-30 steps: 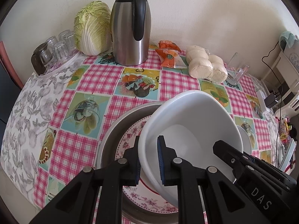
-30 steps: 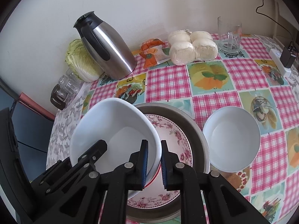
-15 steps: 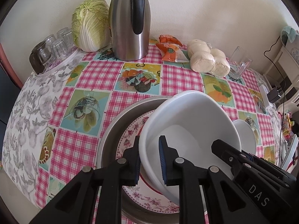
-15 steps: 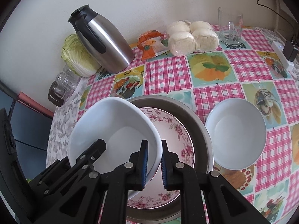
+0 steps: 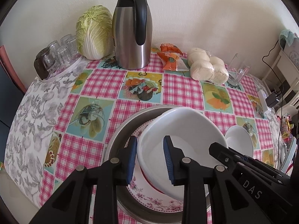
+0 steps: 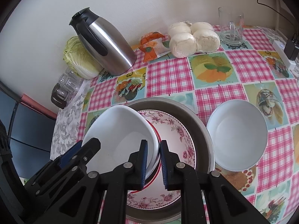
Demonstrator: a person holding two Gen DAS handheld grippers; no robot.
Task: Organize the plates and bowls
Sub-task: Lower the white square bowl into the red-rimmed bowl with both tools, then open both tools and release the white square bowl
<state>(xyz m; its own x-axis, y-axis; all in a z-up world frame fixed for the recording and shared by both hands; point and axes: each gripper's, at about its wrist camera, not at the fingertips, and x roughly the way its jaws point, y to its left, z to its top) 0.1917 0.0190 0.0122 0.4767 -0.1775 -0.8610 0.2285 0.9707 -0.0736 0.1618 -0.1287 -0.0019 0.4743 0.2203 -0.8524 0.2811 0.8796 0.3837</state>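
Observation:
A large white bowl (image 5: 186, 130) (image 6: 119, 130) sits tilted on a floral plate (image 6: 177, 130) (image 5: 149, 201) inside a metal tray (image 6: 168, 104) (image 5: 123, 130). My left gripper (image 5: 149, 156) is open, its blue pads either side of the bowl's left rim with a gap. My right gripper (image 6: 153, 158) is shut on the bowl's right rim. A second white bowl (image 6: 237, 134) (image 5: 241, 141) sits on the tablecloth right of the tray.
At the back stand a steel thermos jug (image 5: 132, 29), a cabbage (image 5: 93, 31), upturned glasses (image 5: 56, 56), an orange snack packet (image 5: 170, 57), bagged buns (image 5: 207, 67) and a glass mug (image 6: 231, 26). A power strip (image 6: 284, 54) lies at the right edge.
My left gripper has opened off the bowl's left rim. The large bowl has come down lower onto the floral plate. The right gripper keeps its hold.

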